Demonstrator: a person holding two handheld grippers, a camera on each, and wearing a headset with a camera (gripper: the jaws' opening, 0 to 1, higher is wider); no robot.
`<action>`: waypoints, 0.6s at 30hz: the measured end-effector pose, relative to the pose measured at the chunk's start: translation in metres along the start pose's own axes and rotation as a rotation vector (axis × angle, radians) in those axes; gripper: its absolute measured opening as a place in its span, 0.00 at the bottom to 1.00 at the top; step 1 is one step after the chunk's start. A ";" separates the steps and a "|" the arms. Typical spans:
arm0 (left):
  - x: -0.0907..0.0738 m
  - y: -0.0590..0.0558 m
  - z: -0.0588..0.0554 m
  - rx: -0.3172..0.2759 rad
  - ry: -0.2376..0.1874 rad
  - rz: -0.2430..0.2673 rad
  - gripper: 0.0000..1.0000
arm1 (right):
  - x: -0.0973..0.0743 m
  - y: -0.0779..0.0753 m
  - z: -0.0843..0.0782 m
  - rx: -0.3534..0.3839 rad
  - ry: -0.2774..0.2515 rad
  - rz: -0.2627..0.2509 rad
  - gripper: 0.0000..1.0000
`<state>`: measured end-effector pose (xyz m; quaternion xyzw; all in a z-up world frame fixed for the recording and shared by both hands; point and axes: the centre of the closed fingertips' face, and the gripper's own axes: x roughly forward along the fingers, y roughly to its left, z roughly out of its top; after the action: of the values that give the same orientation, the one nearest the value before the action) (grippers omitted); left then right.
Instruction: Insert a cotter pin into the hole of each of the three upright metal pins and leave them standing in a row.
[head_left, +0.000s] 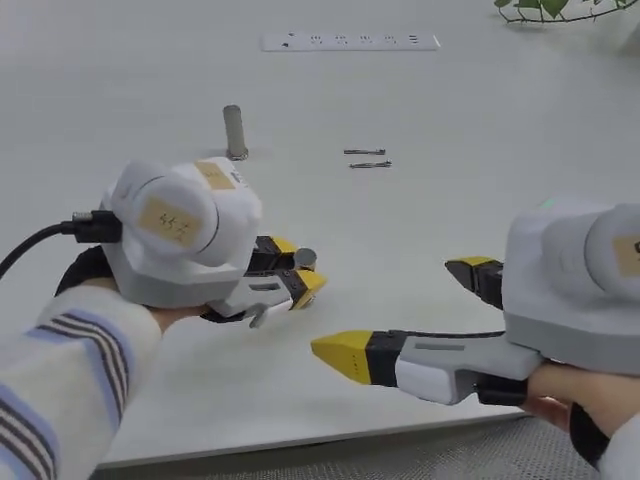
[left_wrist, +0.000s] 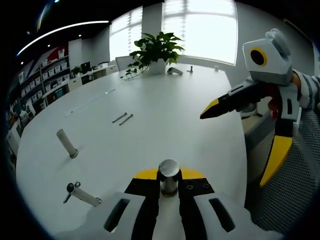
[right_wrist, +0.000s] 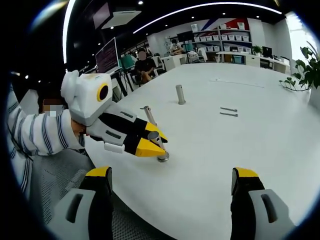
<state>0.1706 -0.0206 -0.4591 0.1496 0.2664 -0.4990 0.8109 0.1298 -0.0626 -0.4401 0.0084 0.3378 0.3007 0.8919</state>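
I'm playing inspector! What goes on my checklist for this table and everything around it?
Surface: white table, no marks seen.
Job's things: held pin in the left gripper; bare pin upright farther back; third pin with a fitted cotter pin through its top; two loose cotter pins lying side by side.
Clutter: power strip near the far edge.
Grippers: left gripper shut on the held pin; right gripper wide open, holding nothing.
Cables: black cable running from the left gripper.
Surroundings: potted plant, windows, shelves, a seated person.
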 end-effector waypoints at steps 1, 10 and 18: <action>0.000 0.000 0.000 0.005 0.000 0.000 0.10 | 0.000 0.000 0.000 -0.001 0.000 0.001 0.98; -0.001 -0.001 0.000 0.020 -0.007 -0.009 0.10 | 0.000 0.002 -0.001 -0.005 0.005 0.008 0.98; -0.011 -0.002 0.013 0.026 -0.040 -0.008 0.12 | -0.003 -0.002 0.005 -0.002 -0.013 -0.010 0.95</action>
<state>0.1688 -0.0199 -0.4423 0.1489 0.2444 -0.5087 0.8120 0.1322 -0.0644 -0.4347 0.0075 0.3319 0.2966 0.8955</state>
